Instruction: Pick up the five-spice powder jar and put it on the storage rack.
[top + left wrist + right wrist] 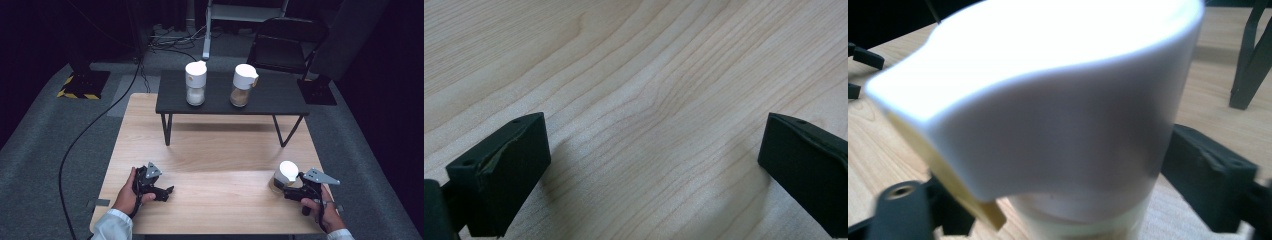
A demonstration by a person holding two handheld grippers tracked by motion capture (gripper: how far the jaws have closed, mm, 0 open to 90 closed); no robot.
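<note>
A small jar (286, 175) with a white spouted lid (1048, 85) stands near the right front of the wooden table (215, 150). My right gripper (281, 189) comes at it from the near side. The jar's pale body (1083, 220) sits between the two black jaws, which close against its sides just below the lid. My left gripper (167, 192) rests low over the table at the left front. Its jaws (654, 170) stand wide apart over bare wood, with nothing between them.
A low black stand (280, 97) sits at the table's far side. On it are two jars with white lids, one with white contents (195, 82) and one with brownish contents (244, 85). A black chair (290, 42) and floor cables lie beyond.
</note>
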